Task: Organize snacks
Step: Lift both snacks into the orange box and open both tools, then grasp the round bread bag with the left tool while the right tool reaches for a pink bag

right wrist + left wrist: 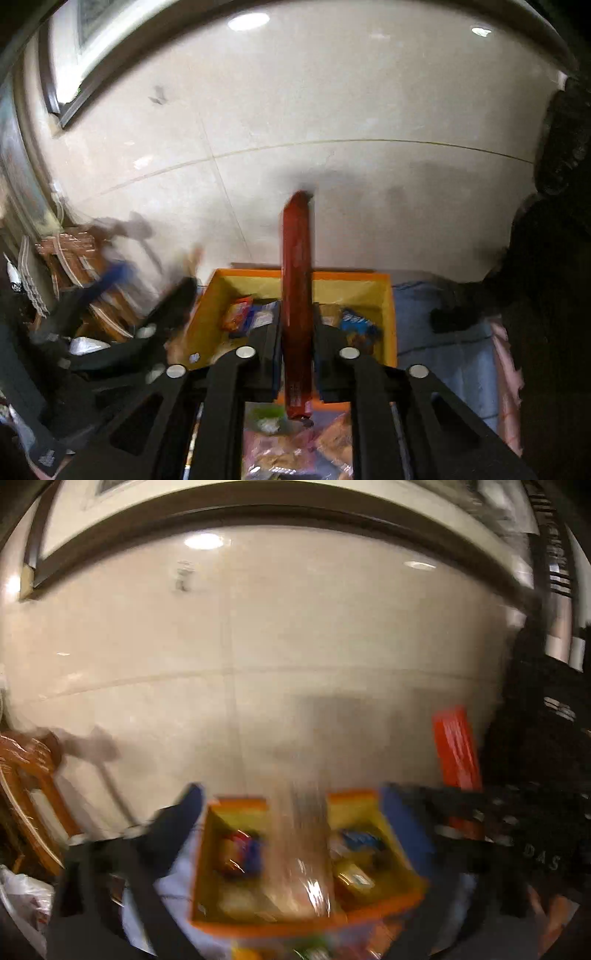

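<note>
An orange box (303, 928) with a yellow inside holds several small snack packs. My left gripper (295, 797) hovers over it, its blue-tipped fingers (194, 801) spread wide. A clear plastic packet (308, 853) shows as a blur between them, touching neither pad. In the right wrist view the same orange box (388, 295) lies below my right gripper (298, 326). That gripper is shut on a long red snack pack (297, 266), which stands up between the pads. The red pack (456, 753) also shows at the right of the left wrist view.
The box rests on a pale blue cloth (443, 332) above a cream tiled floor (258, 646). A wooden chair (33, 782) and a white bag (22, 897) are on the left. A person in dark clothing (546, 738) stands at the right. Loose snack packets (295, 446) lie nearest me.
</note>
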Demonstrator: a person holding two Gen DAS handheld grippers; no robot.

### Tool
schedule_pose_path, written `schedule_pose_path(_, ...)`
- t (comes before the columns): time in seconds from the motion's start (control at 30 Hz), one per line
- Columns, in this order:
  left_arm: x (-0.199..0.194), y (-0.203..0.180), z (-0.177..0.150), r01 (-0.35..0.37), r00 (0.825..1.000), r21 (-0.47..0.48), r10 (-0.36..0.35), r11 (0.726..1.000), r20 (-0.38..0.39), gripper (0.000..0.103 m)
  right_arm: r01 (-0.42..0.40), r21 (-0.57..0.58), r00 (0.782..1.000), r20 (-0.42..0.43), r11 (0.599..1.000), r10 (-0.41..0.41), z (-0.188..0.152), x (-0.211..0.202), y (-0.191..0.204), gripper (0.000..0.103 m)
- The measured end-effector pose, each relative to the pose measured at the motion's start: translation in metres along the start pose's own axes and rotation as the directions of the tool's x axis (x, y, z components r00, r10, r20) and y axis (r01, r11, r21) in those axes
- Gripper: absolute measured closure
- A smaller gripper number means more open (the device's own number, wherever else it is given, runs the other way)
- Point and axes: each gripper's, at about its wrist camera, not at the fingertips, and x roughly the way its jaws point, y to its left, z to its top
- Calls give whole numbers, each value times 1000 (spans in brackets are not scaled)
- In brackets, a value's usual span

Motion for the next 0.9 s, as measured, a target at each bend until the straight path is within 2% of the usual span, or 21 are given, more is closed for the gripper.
schedule_pose_path(0.03, 7, 3, 3, -6, 1000, 1, 6, 1000, -10, 4, 11, 12, 1000, -16, 1000, -11, 9, 11, -6, 68)
schedule_pose_path(0.07, 16, 5, 5, -38, 999, 16, 39, 999, -26, 4, 23, 17, 999, -23, 1000, -22, 11, 17, -9, 66)
schedule_pose_path(0.23, 26, 18, -12, -67, 996, 23, 68, 997, -51, 4, 61, 0, 997, -45, 998, -61, 1, 33, -20, 66)
schedule_pose_path(0.5, 13, 38, -64, -74, 991, 3, 74, 997, -113, 4, 63, -29, 991, -116, 998, -66, -53, 34, -31, 63)
schedule_pose_path(0.57, 3, 45, -84, -60, 990, 0, 59, 998, -125, 4, 63, -46, 988, -140, 997, -69, -80, 32, -35, 53)
schedule_pose_path(0.63, -9, 55, -118, -47, 985, 5, 47, 999, -164, 4, 62, -48, 984, -163, 997, -69, -110, 29, -39, 39)
schedule_pose_path(0.67, -13, 58, -129, -45, 984, 2, 45, 999, -175, 4, 68, -44, 981, -181, 997, -75, -131, 28, -43, 36)
schedule_pose_path(0.77, -29, 74, -185, -22, 969, -20, 16, 1000, -248, 4, 59, -26, 969, -240, 998, -63, -189, 32, -55, 35)
schedule_pose_path(0.83, -37, 85, -224, -31, 954, -44, 17, 999, -301, 4, 86, -46, 953, -289, 995, -95, -227, 41, -64, 35)
schedule_pose_path(0.9, -41, 96, -256, -48, 937, -77, 18, 996, -348, 4, 94, -60, 942, -316, 994, -109, -250, 49, -69, 35)
